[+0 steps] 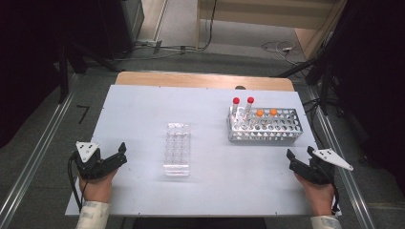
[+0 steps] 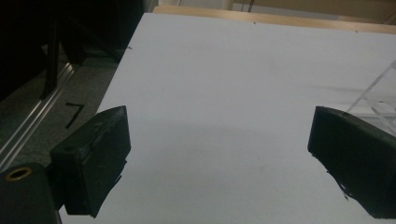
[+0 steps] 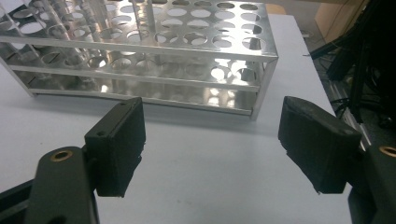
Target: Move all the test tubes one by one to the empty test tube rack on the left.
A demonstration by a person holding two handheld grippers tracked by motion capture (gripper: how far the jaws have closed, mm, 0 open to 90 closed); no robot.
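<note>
Both grippers rest at the near table corners with jaws spread wide and nothing between them: the left gripper (image 1: 123, 153) at seven o'clock, the right gripper (image 1: 297, 160) at five. The metal rack (image 1: 265, 130) stands at one o'clock, holding what look like four capped tubes (image 1: 249, 109). A clear tray (image 1: 177, 149) lies mid-table.

Free white table (image 1: 143, 109) surface lies left of and in front of the clear plastic tube rack (image 1: 177, 149) at centre. A bare lane separates it from the metal tube rack (image 1: 265, 126), whose capped tubes (image 1: 236, 109) rise at its left end, obstructing overhead passage.
</note>
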